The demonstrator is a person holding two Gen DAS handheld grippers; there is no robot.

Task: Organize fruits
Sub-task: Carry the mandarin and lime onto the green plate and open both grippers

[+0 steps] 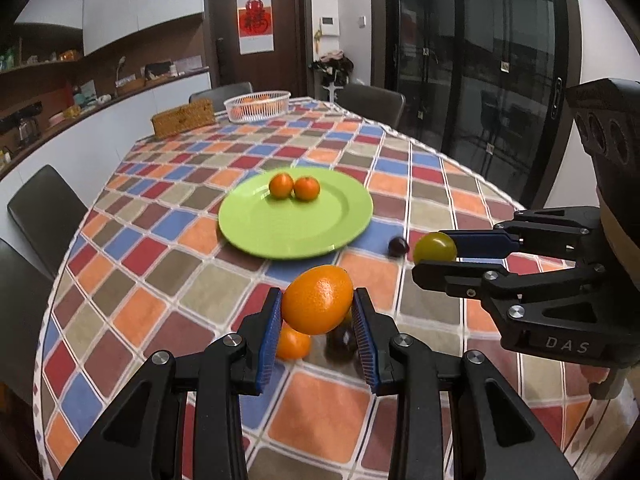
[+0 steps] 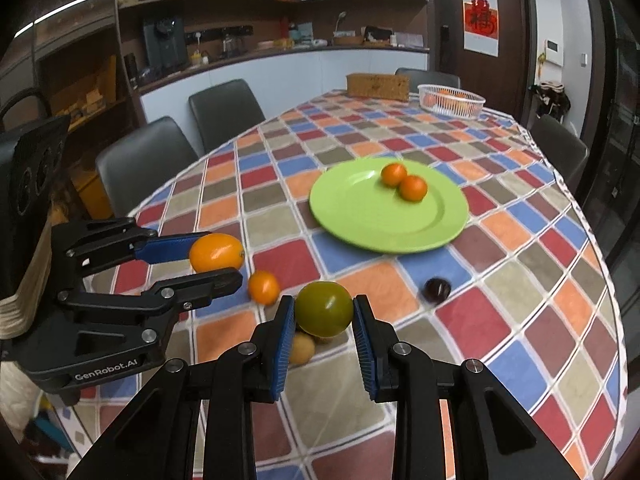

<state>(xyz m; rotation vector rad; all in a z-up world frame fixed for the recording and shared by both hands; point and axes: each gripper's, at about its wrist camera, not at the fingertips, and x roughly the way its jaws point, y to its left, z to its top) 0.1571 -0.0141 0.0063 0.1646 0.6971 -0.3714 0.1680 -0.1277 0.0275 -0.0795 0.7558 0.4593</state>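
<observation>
The left hand-held gripper (image 1: pixel 317 312) is clamped on a large smooth orange (image 1: pixel 318 299), its blue ribbed pads pressing the fruit's two sides so it hangs clear above the tabletop (image 1: pixel 168 216), which is covered in a cloth of red, blue, orange and grey diamonds. The right hand-held gripper (image 2: pixel 323 322) likewise grips a round olive-green fruit (image 2: pixel 324 308) by its widest part, probably because a squeeze across the middle keeps a round thing from slipping out. Both loads point toward the round lime-green plate (image 2: pixel 360 220) ahead, where two small orange mandarins (image 2: pixel 404 182) already sit touching each other toward its far side, leaving the near half bare for more; the plate looks like the collecting place. Still loose on the cloth are a small orange mandarin (image 2: pixel 263 287) below the left gripper, a pale yellow fruit (image 2: pixel 302 348) partly hidden under the right one, and a dark purple plum-like fruit (image 2: pixel 437 289) near the plate's rim. A white wire basket (image 1: pixel 258 106) holding orange fruit stands far off.
</observation>
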